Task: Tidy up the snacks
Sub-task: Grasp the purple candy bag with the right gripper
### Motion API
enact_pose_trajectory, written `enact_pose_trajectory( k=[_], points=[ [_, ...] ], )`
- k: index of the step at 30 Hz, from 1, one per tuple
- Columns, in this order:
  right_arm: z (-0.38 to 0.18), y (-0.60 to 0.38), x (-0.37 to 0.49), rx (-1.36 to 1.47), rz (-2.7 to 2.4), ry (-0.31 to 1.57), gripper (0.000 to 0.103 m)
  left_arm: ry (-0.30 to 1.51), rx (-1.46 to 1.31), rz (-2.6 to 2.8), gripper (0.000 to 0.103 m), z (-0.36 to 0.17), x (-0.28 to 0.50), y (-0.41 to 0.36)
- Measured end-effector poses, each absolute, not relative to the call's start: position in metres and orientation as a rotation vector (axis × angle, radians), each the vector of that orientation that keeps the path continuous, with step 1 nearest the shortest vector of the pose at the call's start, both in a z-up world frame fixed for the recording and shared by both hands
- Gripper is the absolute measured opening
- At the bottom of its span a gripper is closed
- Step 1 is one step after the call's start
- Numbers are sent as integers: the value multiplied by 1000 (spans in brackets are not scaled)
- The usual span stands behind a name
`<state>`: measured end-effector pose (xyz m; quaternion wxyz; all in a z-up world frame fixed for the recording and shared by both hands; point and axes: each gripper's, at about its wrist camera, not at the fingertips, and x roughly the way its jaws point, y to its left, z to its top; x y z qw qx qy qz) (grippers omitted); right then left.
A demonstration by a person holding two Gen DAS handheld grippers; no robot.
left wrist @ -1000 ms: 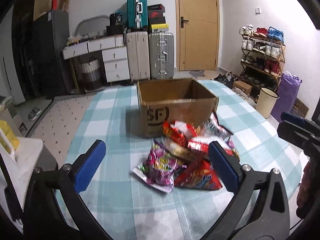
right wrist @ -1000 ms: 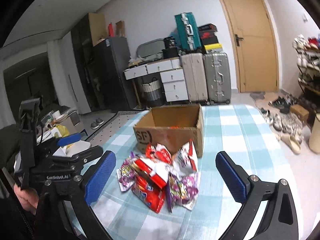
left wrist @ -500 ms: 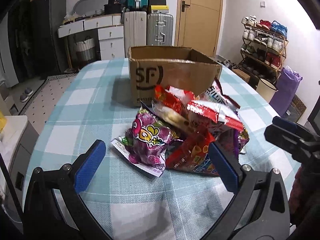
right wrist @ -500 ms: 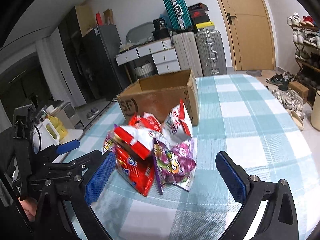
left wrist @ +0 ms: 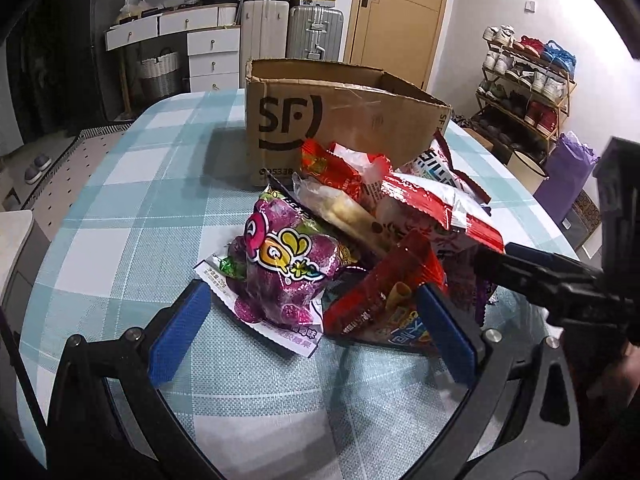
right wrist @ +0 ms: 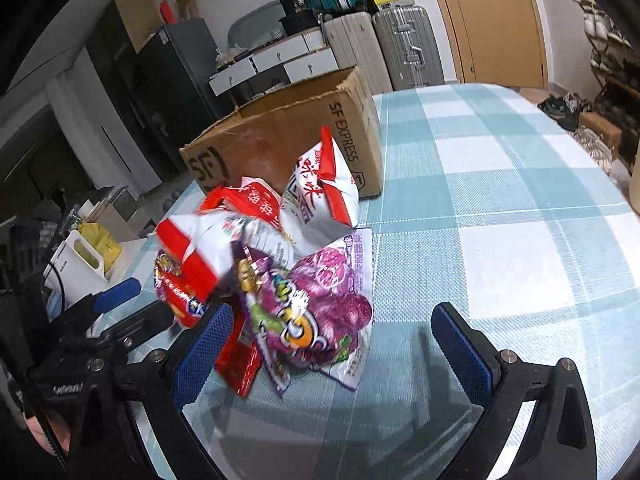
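Both claws are hanging released, jaws spread wide to straddle a bag: the left claw (left wrist: pixel 312 320) is flanking the purple bag (left wrist: pixel 280 268), the right claw (right wrist: pixel 332 340) another purple bag (right wrist: pixel 316 316). The snacks are lying heaped on the tabletop (left wrist: pixel 132 200), just before the open box (left wrist: pixel 336 120), probably their destination.

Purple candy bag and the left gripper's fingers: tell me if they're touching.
Cannot tell. In the left wrist view the open left gripper straddles the purple candy bag; the bag's edge meets the left pad's tip, but neither contact nor gap shows plainly.
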<state>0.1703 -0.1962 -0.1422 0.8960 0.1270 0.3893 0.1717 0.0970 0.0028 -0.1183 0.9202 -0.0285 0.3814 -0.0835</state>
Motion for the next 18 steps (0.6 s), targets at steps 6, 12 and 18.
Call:
enact_pose_trajectory(
  k=[6, 12, 18],
  points=[
    [-151, -192, 190, 314, 461, 848, 61, 792, -75, -176, 102, -121, 100, 5],
    [-148, -196, 185, 312, 483, 831, 46, 796, -77, -184, 102, -120, 94, 4],
    [-149, -209, 173, 362, 487, 820, 46, 807, -75, -183, 102, -120, 86, 3]
  ],
)
